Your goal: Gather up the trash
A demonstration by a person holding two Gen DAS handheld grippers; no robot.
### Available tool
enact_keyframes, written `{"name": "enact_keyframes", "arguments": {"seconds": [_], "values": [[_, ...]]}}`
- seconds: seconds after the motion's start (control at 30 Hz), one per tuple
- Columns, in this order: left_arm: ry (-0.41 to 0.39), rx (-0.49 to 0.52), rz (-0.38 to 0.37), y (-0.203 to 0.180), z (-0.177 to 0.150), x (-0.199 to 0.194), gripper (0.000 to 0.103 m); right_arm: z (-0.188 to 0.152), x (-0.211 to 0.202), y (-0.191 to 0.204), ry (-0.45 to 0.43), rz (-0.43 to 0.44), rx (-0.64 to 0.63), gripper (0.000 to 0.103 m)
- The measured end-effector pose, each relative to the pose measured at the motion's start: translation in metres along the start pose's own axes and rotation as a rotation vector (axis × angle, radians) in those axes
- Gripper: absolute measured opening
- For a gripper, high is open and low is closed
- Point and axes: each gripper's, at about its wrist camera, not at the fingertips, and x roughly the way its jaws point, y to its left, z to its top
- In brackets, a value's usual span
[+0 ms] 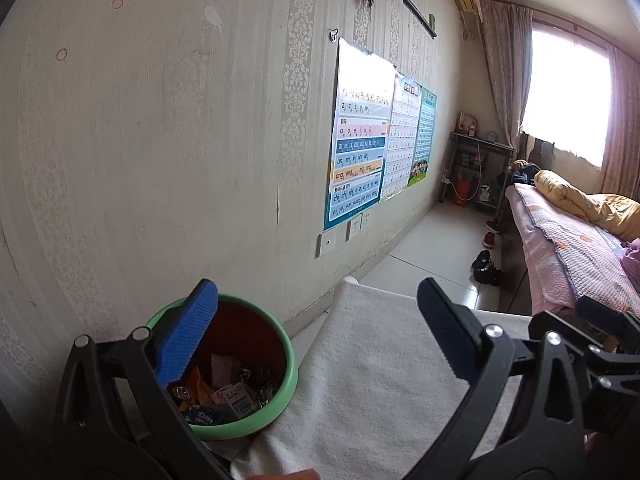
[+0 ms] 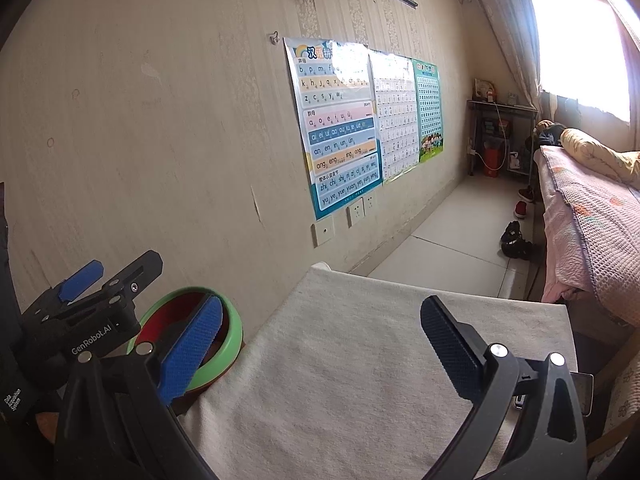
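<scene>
A round bin (image 1: 290, 364) with a green rim and dark red inside stands by the wall, left of a table under a white cloth (image 1: 372, 380). Wrappers and small cartons (image 1: 224, 394) lie in its bottom. My left gripper (image 1: 320, 332) hangs open and empty, its left finger over the bin, its right finger over the cloth. In the right wrist view the bin (image 2: 234, 334) sits at lower left and the cloth (image 2: 340, 360) fills the middle. My right gripper (image 2: 320, 344) is open with nothing between its fingers. The left gripper's body (image 2: 92, 312) shows at the left edge.
A papered wall with study posters (image 1: 360, 148) runs along the left. A bed (image 1: 576, 248) with a pink cover stands at right, shoes (image 1: 486, 268) on the tiled floor beside it. A dark shelf (image 1: 476, 168) is in the far corner under the curtained window.
</scene>
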Motion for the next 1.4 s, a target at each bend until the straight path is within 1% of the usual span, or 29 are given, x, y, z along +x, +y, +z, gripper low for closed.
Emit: {"name": "enact_keyframes", "arguments": {"seconds": [0.37,1.4], "values": [[0.037,-0.013,0.005,0.006,-0.006,0.004,0.098,-0.004,0.004,0.003,0.03,-0.017,0.002,0.096],[0.059,-0.005,0.02,0.009,-0.009,0.007,0.098,-0.014,0.012,0.0,0.063,-0.03,0.006,0.096]]}}
